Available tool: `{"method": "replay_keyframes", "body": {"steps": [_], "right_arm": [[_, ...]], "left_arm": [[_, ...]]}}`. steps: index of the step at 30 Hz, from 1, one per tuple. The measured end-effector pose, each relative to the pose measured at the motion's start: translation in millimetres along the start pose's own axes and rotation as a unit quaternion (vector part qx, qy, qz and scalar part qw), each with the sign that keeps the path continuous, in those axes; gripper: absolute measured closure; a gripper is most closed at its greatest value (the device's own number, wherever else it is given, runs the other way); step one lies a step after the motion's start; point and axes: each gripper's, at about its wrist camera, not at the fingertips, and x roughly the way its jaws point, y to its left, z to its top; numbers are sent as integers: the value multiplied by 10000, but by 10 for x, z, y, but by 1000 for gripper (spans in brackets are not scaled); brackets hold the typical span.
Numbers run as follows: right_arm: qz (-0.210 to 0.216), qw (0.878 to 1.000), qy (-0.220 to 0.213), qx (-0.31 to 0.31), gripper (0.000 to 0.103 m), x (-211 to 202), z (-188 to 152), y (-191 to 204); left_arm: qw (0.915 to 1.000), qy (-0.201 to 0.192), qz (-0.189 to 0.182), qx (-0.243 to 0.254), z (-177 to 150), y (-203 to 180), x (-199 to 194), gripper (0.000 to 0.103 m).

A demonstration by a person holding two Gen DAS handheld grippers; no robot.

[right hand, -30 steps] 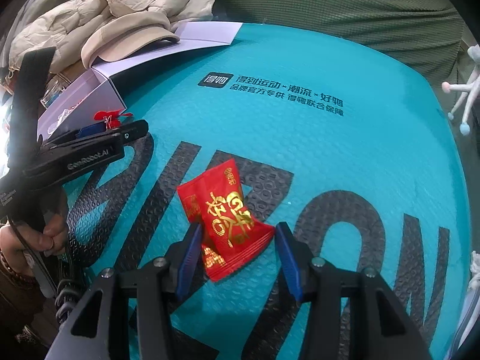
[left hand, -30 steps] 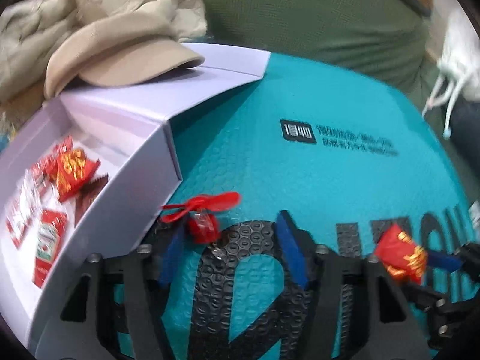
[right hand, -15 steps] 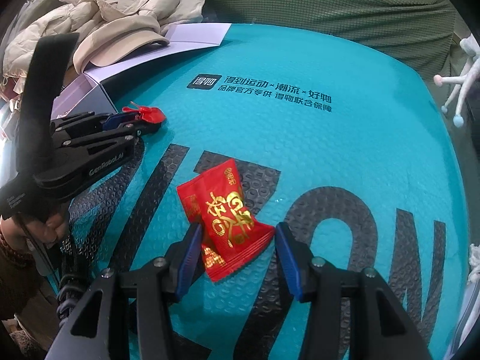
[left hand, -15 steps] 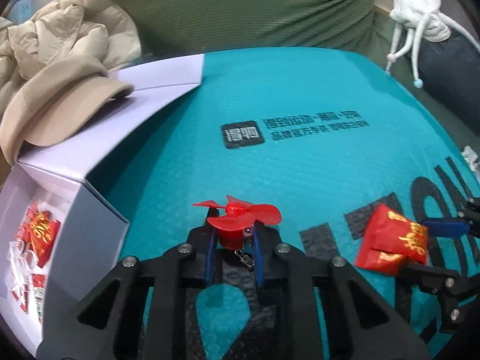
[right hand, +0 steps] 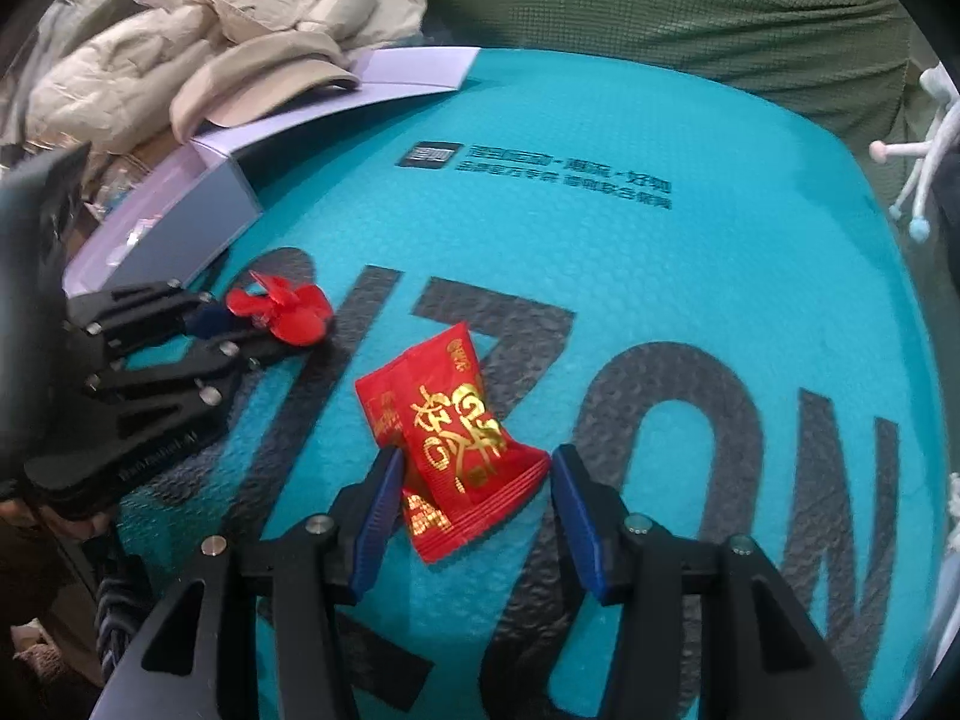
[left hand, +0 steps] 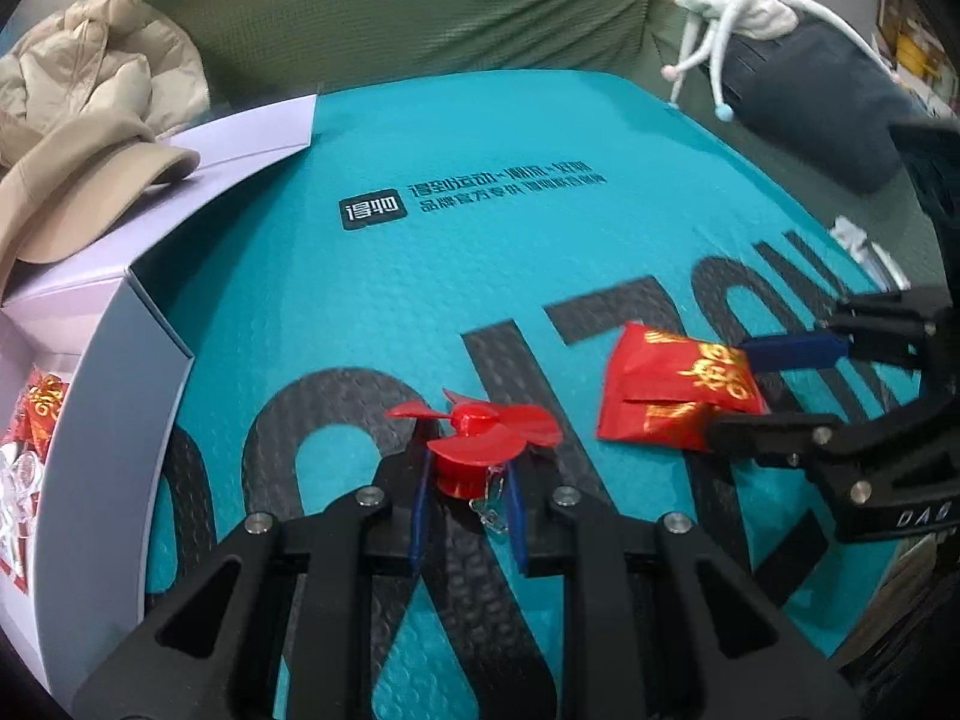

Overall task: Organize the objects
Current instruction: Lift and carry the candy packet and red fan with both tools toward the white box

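A small red propeller toy [left hand: 480, 426] with a clear clip sits between my left gripper's [left hand: 468, 468] blue pads, and that gripper is shut on it just above the teal bubble mailer [left hand: 480, 270]. In the right wrist view the propeller toy [right hand: 282, 306] and the left gripper [right hand: 240, 324] appear at the left. A red snack packet [right hand: 450, 420] with gold writing lies flat on the mailer. My right gripper [right hand: 475, 456] straddles its near end; its jaws are opening, and the right pad stands off the packet. The left wrist view shows the packet [left hand: 672, 396] and right gripper [left hand: 729, 390] at the right.
An open pale box [left hand: 120, 360] at the left holds several red packets and clear wrappers. A beige cap [left hand: 78, 192] lies on its lid, with a cream jacket [right hand: 180, 48] behind. A green cushion backs the mailer. A white plush [left hand: 732, 0] and dark cushion [left hand: 828, 120] lie far right.
My left gripper closed on the red propeller toy beside the box, then rolled and carried it right, toward the packet. The right gripper stayed over the packet.
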Motion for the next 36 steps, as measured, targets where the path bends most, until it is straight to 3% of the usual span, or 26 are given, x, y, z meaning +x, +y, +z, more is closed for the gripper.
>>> {"method": "replay_keyframes", "body": {"steps": [4,12,15,18,20,27,36], "right_arm": [[-234,9993,-64,-277,38,29,20,79],[-467,9914,-351,-1174,35,161,43,378],[-347,9952,-293,-873,35,178,47,309],[-398,9977,-198,-507,45,179,77,252],[-440,9969,-234,-608,61,162,57,290],[-516,9971,-331,-448,64,132,9,291],[-789,9964,-297,71,64,54,-72,246]], "left_arm": [[9999,45,6,112,-48,-48,-44,84],[9998,168,-97,-33,-82,53,-73,84],[9999,127,-100,-15,-107,51,-79,84],[9998,143,-96,-49,-109,65,-81,84],[9999,133,-62,-23,-114,56,-82,84],[9999,21,-136,-74,-144,81,-92,84],[9996,223,-135,-76,-142,146,-127,84]]}}
